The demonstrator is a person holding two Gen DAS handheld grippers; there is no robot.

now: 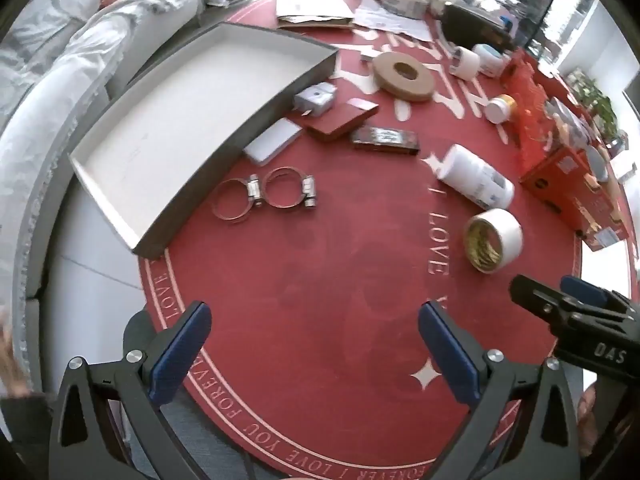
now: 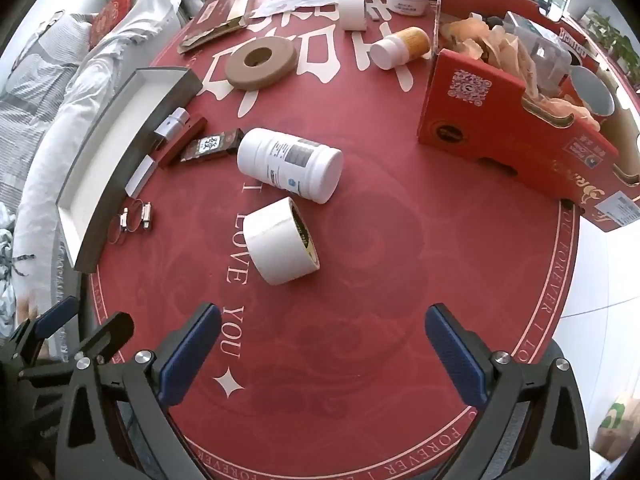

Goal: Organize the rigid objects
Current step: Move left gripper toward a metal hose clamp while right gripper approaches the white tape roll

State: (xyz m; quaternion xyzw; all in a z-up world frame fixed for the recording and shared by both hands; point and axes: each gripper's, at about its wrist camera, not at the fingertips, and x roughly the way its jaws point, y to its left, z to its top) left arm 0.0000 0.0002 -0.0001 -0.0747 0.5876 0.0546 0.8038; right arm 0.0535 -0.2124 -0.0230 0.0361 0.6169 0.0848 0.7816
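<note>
My left gripper [image 1: 314, 326] hangs with its blue-padded fingers spread wide and nothing between them, over the round red tablecloth with pale lettering [image 1: 320, 280]. My right gripper [image 2: 322, 330] is just as wide apart and just as bare, above the same cloth, and its black tip shows at the right edge of the left view.

Nearest my right fingers lies a white roll of tape on its side [image 2: 280, 242], and just beyond it a white plastic bottle with a printed label [image 2: 290, 164], also on its side. Ahead of my left fingers sit two metal hose clamps [image 1: 266, 196], side by side, close to the long wall of a shallow grey tray with a white floor [image 1: 192, 92] (nothing lies in it). Along that wall are a flat white box [image 1: 272, 140], a small grey box [image 1: 314, 98], a dark red flat box [image 1: 340, 118] and a dark patterned bar [image 1: 386, 140]. Further off rests a flat brown tape ring [image 1: 404, 76]. A red cardboard carton holding paper [image 2: 516, 128] stands to the right.
</note>
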